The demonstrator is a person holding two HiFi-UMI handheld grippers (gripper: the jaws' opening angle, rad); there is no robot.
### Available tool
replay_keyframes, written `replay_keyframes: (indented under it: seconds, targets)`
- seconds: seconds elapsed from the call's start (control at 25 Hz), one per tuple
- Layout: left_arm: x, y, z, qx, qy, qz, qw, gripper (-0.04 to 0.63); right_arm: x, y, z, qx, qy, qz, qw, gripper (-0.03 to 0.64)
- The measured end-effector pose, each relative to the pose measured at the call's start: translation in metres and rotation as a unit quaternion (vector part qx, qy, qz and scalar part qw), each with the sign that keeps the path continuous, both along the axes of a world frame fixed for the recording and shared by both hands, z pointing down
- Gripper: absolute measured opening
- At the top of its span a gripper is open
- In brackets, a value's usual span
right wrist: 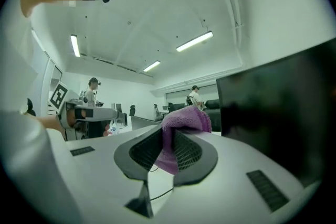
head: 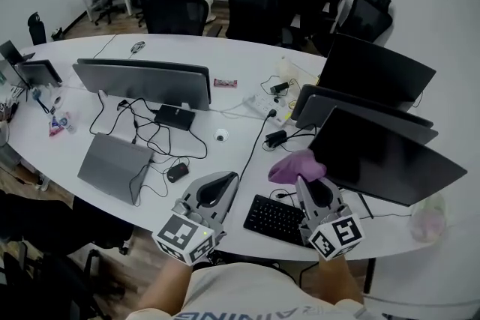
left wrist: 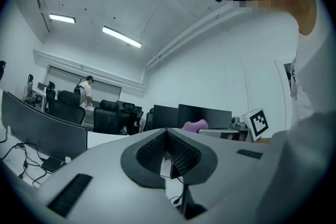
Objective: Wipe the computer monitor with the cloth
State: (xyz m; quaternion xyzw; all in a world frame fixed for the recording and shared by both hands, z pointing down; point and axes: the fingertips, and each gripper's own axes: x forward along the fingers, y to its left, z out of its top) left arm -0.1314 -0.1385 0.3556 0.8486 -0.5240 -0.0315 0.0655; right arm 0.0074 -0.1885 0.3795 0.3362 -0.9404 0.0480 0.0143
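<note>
While the right gripper (head: 302, 180) hung just short of the monitor (head: 390, 159), its fingers were clamped on a fold of the purple cloth (head: 297, 165), which bunched up above the tips. Left gripper (head: 223, 183): fingers pressed together, nothing between them, held above the desk (head: 225, 56). Risk: little cloth protruded forward, so the hard fingertips could scrape the screen. A loose pinch could drop the cloth onto the keyboard (head: 274, 219).

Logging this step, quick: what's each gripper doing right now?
Left gripper: closed, empty.
Right gripper: closed on the purple fleecy cloth.
</note>
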Motion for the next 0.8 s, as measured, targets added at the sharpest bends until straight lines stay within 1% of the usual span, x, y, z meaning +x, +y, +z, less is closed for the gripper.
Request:
replay_keyframes:
  seconds: [0.16, 0.32, 0.8]
  targets:
    - [0.009, 0.001, -0.004, 0.003, 0.003, 0.001, 1.0, 0.009, 0.017, 0.013, -0.033, 0.035, -0.011, 0.004, 0.999, 0.063]
    - [0.019, -0.002, -0.006, 0.005, 0.002, 0.003, 1.0, 0.009, 0.03, 0.017, -0.047, 0.055, -0.008, 0.005, 0.998, 0.063]
    - [0.035, -0.005, -0.008, 0.003, -0.003, 0.0, 1.0, 0.009, 0.047, 0.009, -0.042, 0.052, -0.009, 0.003, 0.999, 0.063]
